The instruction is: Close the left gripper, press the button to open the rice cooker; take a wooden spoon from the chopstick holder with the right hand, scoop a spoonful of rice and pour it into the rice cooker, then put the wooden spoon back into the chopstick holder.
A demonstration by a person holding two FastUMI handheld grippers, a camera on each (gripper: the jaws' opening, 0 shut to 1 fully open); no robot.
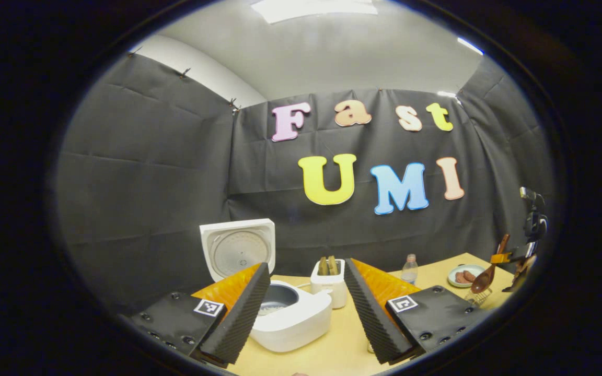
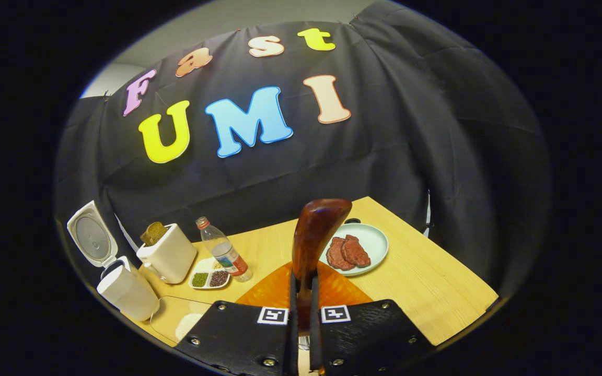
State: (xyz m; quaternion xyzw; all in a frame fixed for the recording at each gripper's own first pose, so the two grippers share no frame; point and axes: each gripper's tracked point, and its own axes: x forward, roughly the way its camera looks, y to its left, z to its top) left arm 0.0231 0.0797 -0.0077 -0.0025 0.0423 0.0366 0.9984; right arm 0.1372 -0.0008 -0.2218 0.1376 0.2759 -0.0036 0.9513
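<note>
Right gripper view: right gripper (image 2: 303, 313) pinches wooden spoon (image 2: 314, 235); left gripper (image 1: 301, 313) spread before open rice cooker (image 1: 290, 313)

- Left gripper (image 1: 306, 308): fingers spread wide, nothing between them.
- Right gripper (image 2: 303, 318): fingers clamped on the wooden spoon (image 2: 314, 235), bowl pointing forward.

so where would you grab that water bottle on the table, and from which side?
Grip the water bottle around its middle, coming from the plate side: it stands upright but leaning, with the toaster and sectioned dish close on its other side. That's my judgement.
</note>
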